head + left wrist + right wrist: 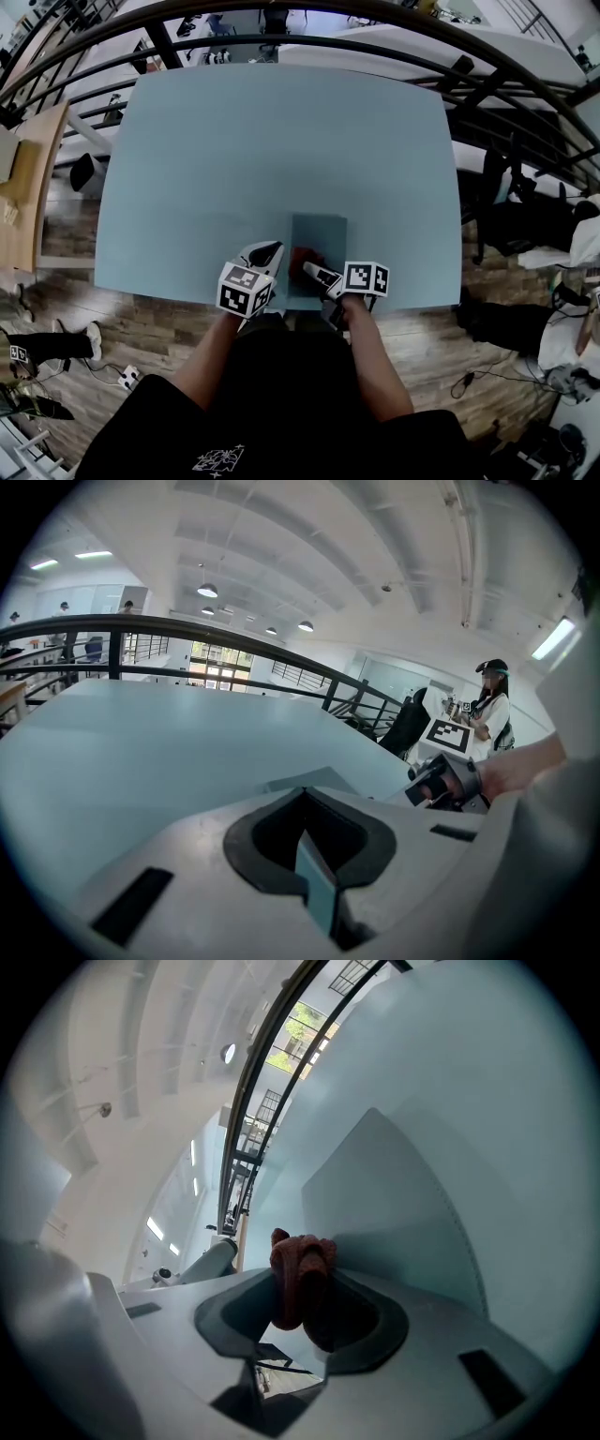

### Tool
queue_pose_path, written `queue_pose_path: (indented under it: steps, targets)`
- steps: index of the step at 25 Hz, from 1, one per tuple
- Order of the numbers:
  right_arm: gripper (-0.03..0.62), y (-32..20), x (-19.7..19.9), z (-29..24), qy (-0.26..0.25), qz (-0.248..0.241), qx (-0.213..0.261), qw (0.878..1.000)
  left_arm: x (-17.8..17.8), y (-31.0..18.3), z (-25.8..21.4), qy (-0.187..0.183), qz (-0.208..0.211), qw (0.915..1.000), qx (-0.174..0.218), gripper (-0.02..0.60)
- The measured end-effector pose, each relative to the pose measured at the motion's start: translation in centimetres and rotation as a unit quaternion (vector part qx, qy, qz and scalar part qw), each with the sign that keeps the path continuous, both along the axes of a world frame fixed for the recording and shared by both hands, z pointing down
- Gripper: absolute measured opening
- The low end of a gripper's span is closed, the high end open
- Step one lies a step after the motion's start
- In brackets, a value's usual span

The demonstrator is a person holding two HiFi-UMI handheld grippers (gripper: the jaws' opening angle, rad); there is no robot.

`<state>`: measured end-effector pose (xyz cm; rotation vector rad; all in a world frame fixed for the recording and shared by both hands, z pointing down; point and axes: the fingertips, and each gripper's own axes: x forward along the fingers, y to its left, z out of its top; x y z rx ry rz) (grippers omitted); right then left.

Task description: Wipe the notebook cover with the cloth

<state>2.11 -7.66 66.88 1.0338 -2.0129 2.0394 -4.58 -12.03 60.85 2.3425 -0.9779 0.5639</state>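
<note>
Table [281,141]: pale blue, bearing the task items at its near edge.
Notebook [320,234]: teal, closed, flat, within reach of both tools.
Left gripper [266,254]: clamped on notebook's near left edge, apparently to steady it.
Right gripper [313,273]: pinching cloth, angled over cover for wiping.
Cloth [306,257]: red, bunched, at cover's near end; contact unconfirmed.

Left forearm [211,361] and right forearm [375,361] are bare, extended forward and converging. Left gripper [267,253]: jaws closed on the edge of the notebook [319,234], with a thin blue strip pinched between them. Right gripper [314,274]: just beside the left, tips angled toward it, jaws clamped on a bunched red cloth [300,1265].
</note>
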Motion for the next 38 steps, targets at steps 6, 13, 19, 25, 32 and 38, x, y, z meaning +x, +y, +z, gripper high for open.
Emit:
queue_pose_path:
  steps: [6, 13, 19, 25, 32, 38]
  targets:
    - [0.150, 0.0, 2.2, 0.3, 0.005, 0.019, -0.002, 1.000, 0.9, -0.2, 0.2, 0.003, 0.007, 1.0000, -0.002, 0.008]
    - [0.150, 0.3, 4.8, 0.1, 0.008, 0.044, -0.005, 0.999, 2.6, -0.3, 0.1, 0.007, 0.022, 0.9997, -0.003, 0.008]
    - [0.150, 0.4, 7.3, 0.4, 0.013, 0.065, -0.006, 0.998, 4.0, -0.5, 0.4, 0.010, 0.034, 0.9993, -0.006, 0.008]
    - [0.150, 0.6, 9.4, 0.5, 0.016, 0.075, -0.006, 0.997, 5.9, -0.7, 0.6, 0.010, 0.046, 0.9989, -0.005, 0.008]
    - [0.150, 0.6, 11.1, 0.6, 0.016, 0.088, -0.007, 0.996, 6.9, -1.1, 0.6, 0.010, 0.053, 0.9985, -0.005, 0.008]
    - [0.150, 0.6, 12.7, 0.2, 0.017, 0.107, -0.002, 0.994, 6.8, -1.1, 0.4, 0.007, 0.054, 0.9985, -0.002, 0.008]
